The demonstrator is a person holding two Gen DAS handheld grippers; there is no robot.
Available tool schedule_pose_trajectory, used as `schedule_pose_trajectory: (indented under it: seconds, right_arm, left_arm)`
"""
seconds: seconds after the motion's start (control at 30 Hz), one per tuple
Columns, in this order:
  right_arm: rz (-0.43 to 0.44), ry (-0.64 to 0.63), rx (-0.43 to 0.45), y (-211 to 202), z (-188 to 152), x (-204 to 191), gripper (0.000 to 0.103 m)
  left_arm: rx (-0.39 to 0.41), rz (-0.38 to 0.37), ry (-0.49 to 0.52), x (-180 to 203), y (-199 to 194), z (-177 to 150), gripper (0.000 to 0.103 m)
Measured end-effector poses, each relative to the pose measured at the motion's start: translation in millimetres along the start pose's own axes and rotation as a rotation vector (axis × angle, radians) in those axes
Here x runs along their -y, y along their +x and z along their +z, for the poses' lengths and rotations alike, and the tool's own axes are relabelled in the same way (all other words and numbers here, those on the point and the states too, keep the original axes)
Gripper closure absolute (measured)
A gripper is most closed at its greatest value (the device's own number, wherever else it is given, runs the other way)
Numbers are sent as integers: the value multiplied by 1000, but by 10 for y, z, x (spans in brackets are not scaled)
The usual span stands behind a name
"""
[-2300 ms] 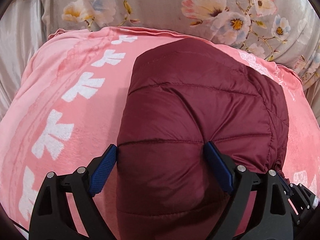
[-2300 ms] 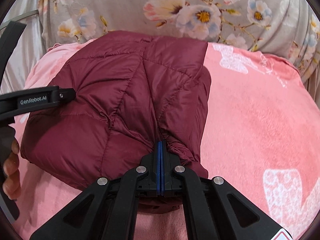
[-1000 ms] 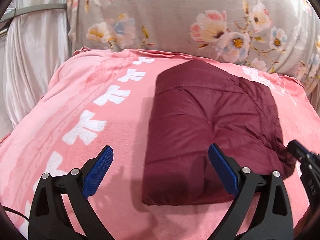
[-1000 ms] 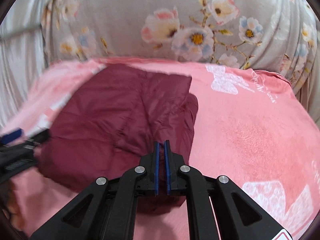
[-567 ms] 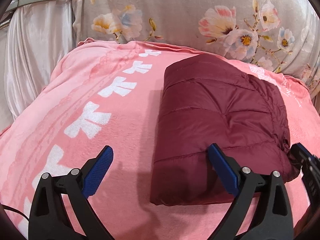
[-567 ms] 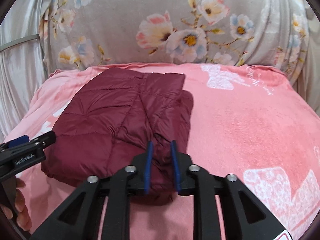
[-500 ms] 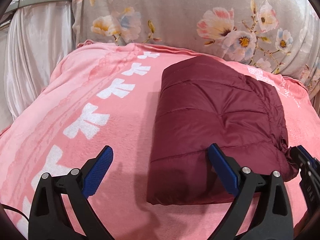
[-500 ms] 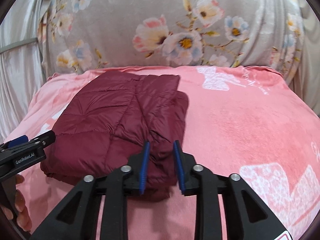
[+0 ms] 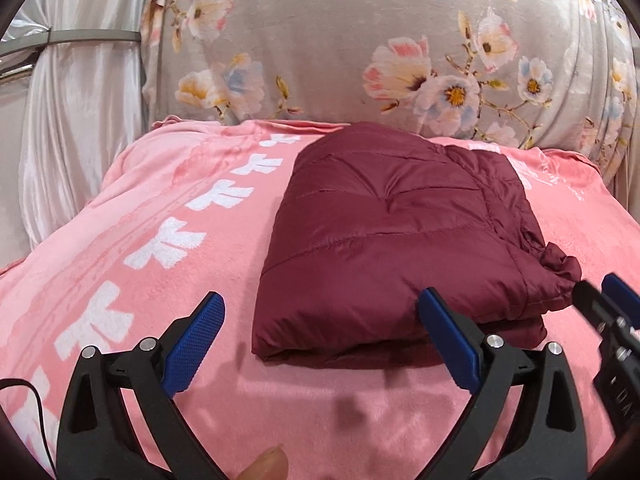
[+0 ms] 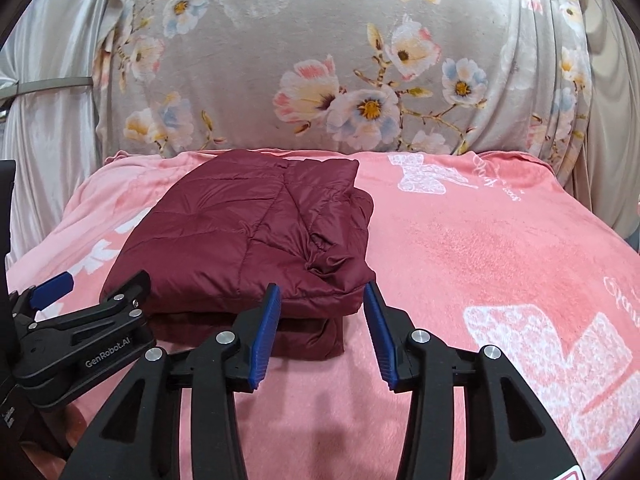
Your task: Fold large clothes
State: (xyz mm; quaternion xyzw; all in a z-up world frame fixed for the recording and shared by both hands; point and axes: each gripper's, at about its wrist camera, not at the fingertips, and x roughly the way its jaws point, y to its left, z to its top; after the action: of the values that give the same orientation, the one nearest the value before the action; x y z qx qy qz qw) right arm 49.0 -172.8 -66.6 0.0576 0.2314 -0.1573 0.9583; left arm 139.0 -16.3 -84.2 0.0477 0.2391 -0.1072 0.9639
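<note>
At the far left, a silvery satin drape (image 9: pixel 76 128) hangs in vertical folds, banded by a grey strap; the lens rim cuts off its upper part. A black cable (image 9: pixel 28 396) enters at the lower left and its far end is hidden behind the left tongs (image 9: pixel 322 340).

The left tongs stand spread wide, with nothing between the blue ribbed pads (image 9: pixel 194 342). The left pad is over bare blanket, and the right pad overlaps the near edge of the jacket in the picture; whether it touches cannot be told. A fingertip (image 9: pixel 266 466) shows at the bottom edge, the rest of the hand being out of view.

The pink blanket (image 9: pixel 160 184) is fleecy, with white bow motifs in a row to the left of the left tongs and a white lace-like print to the right of the right tongs.

The maroon quilted jacket (image 10: pixel 248 240) lies folded into a puffy, roughly rectangular stack directly ahead of both tongs, flat on the blanket. Its shell is smooth and slightly glossy, stitched in channels. The lower layers are mostly hidden beneath the top fold. A gathered cuff or hem bunches at its right near corner.

The right tongs (image 10: pixel 322 330) are opening, pads apart, just short of the jacket's near right corner; nothing is pinched.

Behind, a grey floral cloth (image 10: pixel 340 60) with soft folds covers the backdrop.
</note>
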Motion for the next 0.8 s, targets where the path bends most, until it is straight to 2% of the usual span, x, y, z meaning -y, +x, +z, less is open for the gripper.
schedule_pose_trajectory:
  seconds: [0.2,0.53,0.8]
  right_arm:
    - [-21,-31,-11,9,-38,-88,55]
    - [-25,-26,-30,44,-57,-109,55]
    - [-26,-36,-40,60,-68,-114,55]
  left_arm:
    - [-7,24,-57,-26,-53,-64,6]
    - [29,59,28,155,-119,-97,6]
    - [12,63,29,161,-91,-104,6]
